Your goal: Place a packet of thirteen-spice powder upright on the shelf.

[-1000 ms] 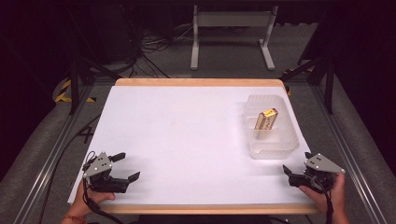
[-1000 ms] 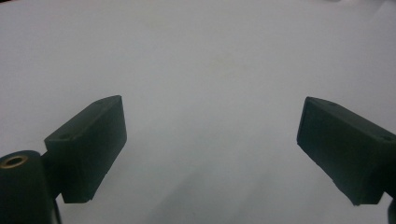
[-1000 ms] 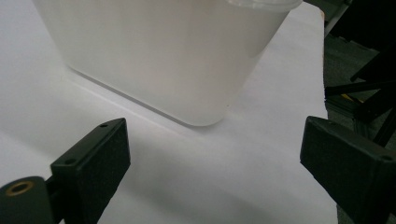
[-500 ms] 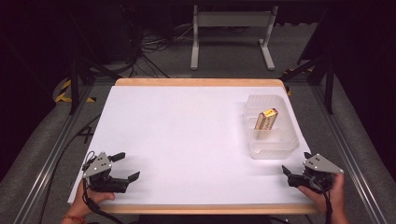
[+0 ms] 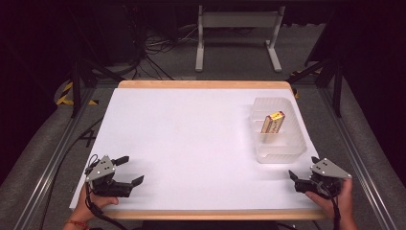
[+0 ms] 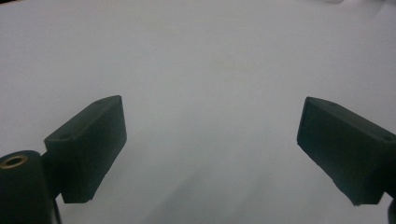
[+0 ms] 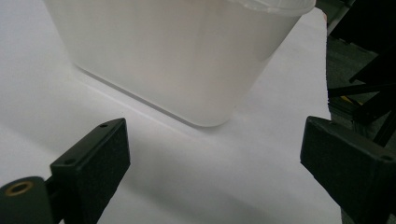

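Both the left gripper (image 5: 128,171) and right gripper (image 5: 297,180) are resting on the white surface (image 5: 191,139) with jaws spread wide, pinching nothing, likely waiting to reach the tub (image 5: 278,143) holding a small box (image 5: 272,122).

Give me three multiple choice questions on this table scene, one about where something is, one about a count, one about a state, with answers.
1. Where is the yellow packet?
A. inside the clear tub
B. on the bare table
C. in the left gripper

2. How many tubs are on the table?
A. three
B. one
C. two

3. How stand the right gripper's jaws?
A. shut on the packet
B. shut, empty
C. open, empty

Answers: 1 A, the packet leans within the tub's walls; 2 B, the high view has a single tub; 3 C, the right gripper view has its jaws wide apart with nothing between.
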A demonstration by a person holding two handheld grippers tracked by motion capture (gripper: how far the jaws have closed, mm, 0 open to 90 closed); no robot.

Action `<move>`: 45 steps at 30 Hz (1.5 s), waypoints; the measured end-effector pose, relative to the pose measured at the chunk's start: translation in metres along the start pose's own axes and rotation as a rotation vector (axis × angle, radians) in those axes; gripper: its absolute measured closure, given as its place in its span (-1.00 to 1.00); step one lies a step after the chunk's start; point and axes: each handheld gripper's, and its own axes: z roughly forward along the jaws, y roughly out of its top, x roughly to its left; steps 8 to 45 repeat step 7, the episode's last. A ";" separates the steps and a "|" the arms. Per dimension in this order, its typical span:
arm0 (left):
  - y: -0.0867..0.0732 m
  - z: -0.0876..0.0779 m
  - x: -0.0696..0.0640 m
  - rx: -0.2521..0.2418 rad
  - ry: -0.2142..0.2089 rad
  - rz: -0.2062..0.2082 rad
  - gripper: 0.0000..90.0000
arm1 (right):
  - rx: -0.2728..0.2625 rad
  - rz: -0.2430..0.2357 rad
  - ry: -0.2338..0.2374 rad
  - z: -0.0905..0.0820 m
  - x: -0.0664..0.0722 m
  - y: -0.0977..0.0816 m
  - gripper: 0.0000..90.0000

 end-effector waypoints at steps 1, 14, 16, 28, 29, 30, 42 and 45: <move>0.000 0.000 0.000 0.001 0.000 0.000 -0.80 | 0.001 0.005 -0.001 -0.001 0.000 0.000 -0.81; 0.001 0.001 0.000 0.003 0.000 -0.001 -0.80 | 0.001 0.010 0.001 -0.001 -0.001 -0.001 -0.81; 0.001 0.001 0.000 0.003 0.000 -0.001 -0.80 | 0.001 0.010 0.001 -0.001 -0.001 -0.001 -0.81; 0.001 0.001 0.000 0.003 0.000 -0.001 -0.80 | 0.001 0.010 0.001 -0.001 -0.001 -0.001 -0.81; 0.001 0.001 0.000 0.003 0.000 -0.001 -0.80 | 0.001 0.010 0.001 -0.001 -0.001 -0.001 -0.81; 0.001 0.001 0.000 0.003 0.000 -0.001 -0.80 | 0.001 0.010 0.001 -0.001 -0.001 -0.001 -0.81; 0.001 0.001 0.000 0.003 0.000 -0.001 -0.80 | 0.001 0.010 0.001 -0.001 -0.001 -0.001 -0.81; 0.001 0.001 0.000 0.003 0.000 -0.001 -0.80 | 0.001 0.010 0.001 -0.001 -0.001 -0.001 -0.81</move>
